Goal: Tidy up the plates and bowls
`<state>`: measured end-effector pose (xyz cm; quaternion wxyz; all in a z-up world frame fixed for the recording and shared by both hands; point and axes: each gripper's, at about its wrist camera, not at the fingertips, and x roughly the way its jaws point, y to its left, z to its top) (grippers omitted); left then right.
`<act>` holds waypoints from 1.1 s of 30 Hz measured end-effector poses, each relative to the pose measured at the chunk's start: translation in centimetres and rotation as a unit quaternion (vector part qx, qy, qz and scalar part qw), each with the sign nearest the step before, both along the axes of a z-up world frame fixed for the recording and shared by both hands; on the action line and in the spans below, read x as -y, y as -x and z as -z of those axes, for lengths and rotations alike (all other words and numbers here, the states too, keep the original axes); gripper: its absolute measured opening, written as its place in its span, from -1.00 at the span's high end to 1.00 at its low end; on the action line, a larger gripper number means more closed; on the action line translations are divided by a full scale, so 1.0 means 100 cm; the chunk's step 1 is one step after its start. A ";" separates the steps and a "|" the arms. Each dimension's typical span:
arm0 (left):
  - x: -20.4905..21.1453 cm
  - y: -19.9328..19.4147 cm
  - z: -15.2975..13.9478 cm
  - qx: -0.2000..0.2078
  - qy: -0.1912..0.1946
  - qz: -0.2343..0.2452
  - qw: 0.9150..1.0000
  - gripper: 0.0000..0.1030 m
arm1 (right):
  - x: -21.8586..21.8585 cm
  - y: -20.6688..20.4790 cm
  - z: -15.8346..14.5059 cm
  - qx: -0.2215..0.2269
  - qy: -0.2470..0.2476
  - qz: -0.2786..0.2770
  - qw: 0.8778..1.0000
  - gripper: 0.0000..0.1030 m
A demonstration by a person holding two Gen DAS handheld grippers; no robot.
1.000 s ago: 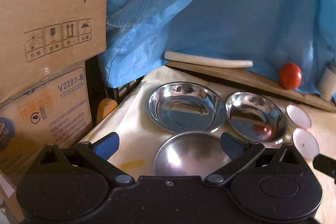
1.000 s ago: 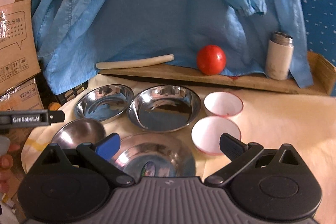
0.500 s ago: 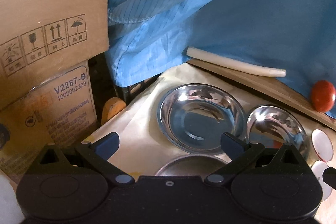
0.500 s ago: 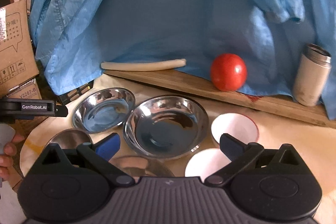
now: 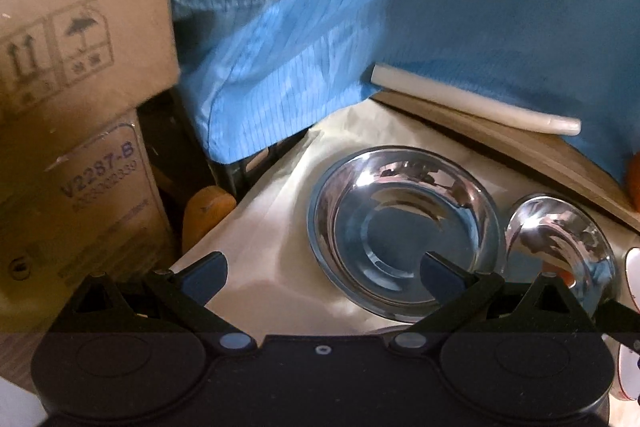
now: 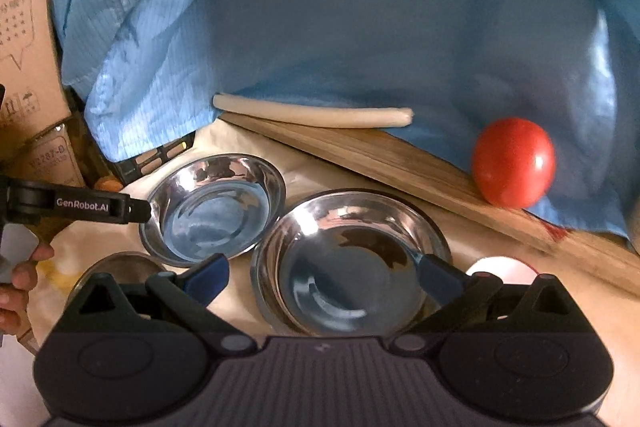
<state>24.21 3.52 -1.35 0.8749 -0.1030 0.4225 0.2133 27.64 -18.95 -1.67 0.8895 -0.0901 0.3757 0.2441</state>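
Grippers have both pushed forward, left gripper (image 5: 323, 269) and right gripper (image 6: 323, 275) spread wide and empty, reaching the steel plate (image 6: 218, 209) and bowl (image 6: 352, 261) beside it, so grasps seem imminent.

we saw two steel bowls (image 6: 214, 209) (image 6: 352, 263) side by side on the worktop (image 6: 320, 171), a tomato (image 6: 513, 163) on the board (image 6: 400, 155) behind them, boxes (image 5: 72, 107) at left.

Shiny silver steel bowls (image 6: 352, 263) on a cream tabletop cloth (image 5: 272, 227). Blue pinstriped fabric (image 6: 320, 19) behind, red tomato (image 6: 513, 162), brown cardboard boxes (image 5: 80, 27).
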 end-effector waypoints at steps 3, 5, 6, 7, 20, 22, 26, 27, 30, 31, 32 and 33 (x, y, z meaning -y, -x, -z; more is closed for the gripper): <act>-0.005 -0.006 0.005 -0.006 0.006 0.000 1.000 -0.98 | -0.008 -0.011 0.005 -0.007 0.014 -0.007 1.000 -0.99; -0.009 -0.009 0.008 -0.009 0.011 0.002 1.000 -0.98 | -0.014 -0.018 0.008 -0.009 0.023 -0.013 1.000 -0.99; -0.011 -0.011 0.010 -0.011 0.013 0.003 1.000 -0.98 | -0.016 -0.020 0.010 -0.009 0.026 -0.015 1.000 -0.99; -0.012 -0.012 0.012 -0.013 0.014 0.004 1.000 -0.98 | -0.019 -0.023 0.011 -0.010 0.030 -0.017 0.999 -0.99; -0.026 -0.027 0.027 -0.026 0.069 0.009 0.997 -0.98 | -0.042 -0.052 0.022 -0.026 0.040 -0.045 0.998 -0.99; -0.028 -0.027 0.029 -0.028 0.073 0.008 0.997 -0.98 | -0.045 -0.054 0.023 -0.029 0.035 -0.050 0.998 -0.99; -0.032 -0.028 0.031 -0.030 0.080 0.010 0.996 -0.96 | -0.051 -0.060 0.025 -0.029 0.025 -0.054 0.998 -0.94; -0.034 -0.028 0.031 -0.030 0.081 0.009 0.996 -0.94 | -0.052 -0.062 0.025 -0.028 0.024 -0.055 0.998 -0.92; -0.036 -0.028 0.032 -0.029 0.090 0.006 0.995 -0.88 | -0.059 -0.066 0.026 -0.027 0.020 -0.063 0.997 -0.83; -0.037 -0.028 0.032 -0.028 0.093 0.006 0.995 -0.82 | -0.062 -0.067 0.027 -0.027 0.020 -0.067 0.997 -0.79; -0.037 -0.027 0.032 -0.028 0.095 0.006 0.995 -0.80 | -0.066 -0.069 0.029 -0.027 0.020 -0.071 0.997 -0.77; -0.038 -0.027 0.033 -0.028 0.097 0.007 0.995 -0.78 | -0.069 -0.070 0.030 -0.028 0.020 -0.075 0.997 -0.73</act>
